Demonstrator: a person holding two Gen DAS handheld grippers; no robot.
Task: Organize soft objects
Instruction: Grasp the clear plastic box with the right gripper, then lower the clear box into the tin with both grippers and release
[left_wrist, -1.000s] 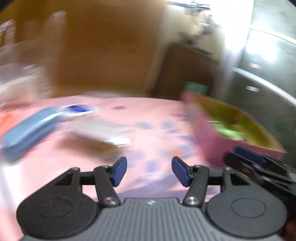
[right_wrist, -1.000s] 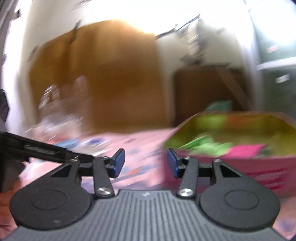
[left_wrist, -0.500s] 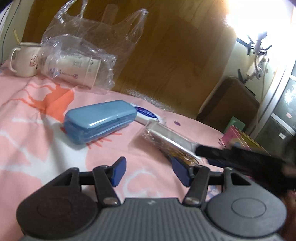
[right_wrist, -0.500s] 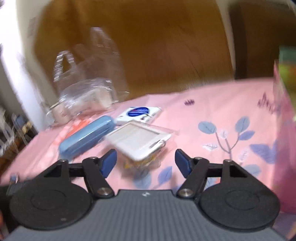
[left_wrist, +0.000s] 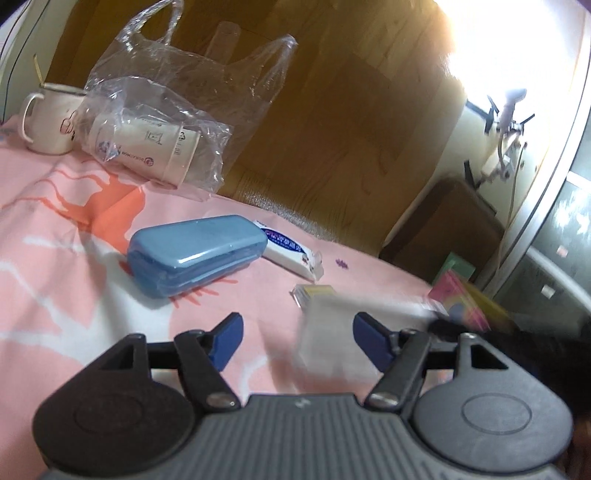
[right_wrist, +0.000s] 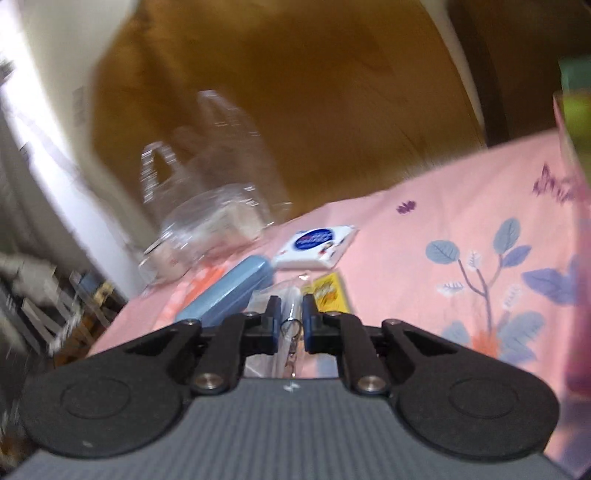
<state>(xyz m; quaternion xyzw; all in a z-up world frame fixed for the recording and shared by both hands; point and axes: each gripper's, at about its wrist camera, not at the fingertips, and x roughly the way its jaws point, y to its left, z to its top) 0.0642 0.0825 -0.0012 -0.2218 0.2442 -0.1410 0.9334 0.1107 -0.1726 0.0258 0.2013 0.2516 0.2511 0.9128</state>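
Observation:
A clear plastic packet (right_wrist: 325, 293) with yellow contents and a small metal ring sits between the pads of my right gripper (right_wrist: 290, 306). Its jaws are closing and the pads press on the packet. In the left wrist view the same packet (left_wrist: 332, 321) is a blur just ahead of my left gripper (left_wrist: 297, 328). That gripper's jaws are opening and its pads touch nothing. The right gripper's black body enters that view from the right edge. A white tissue pack (left_wrist: 288, 251) lies flat on the pink bedcover (left_wrist: 74, 240).
A blue hard case (left_wrist: 195, 254) lies beside the tissue pack. Behind it stand a clear plastic bag of paper cups (left_wrist: 147, 136) and a white mug (left_wrist: 48, 122). A pink box (left_wrist: 469, 299) with yellow inside stands at the right. A wooden headboard (left_wrist: 332, 110) backs the bed.
The right gripper swung from the pink box to the packet and closed on it. The left jaws have widened. The packet now looks blurred and shifted to the right.

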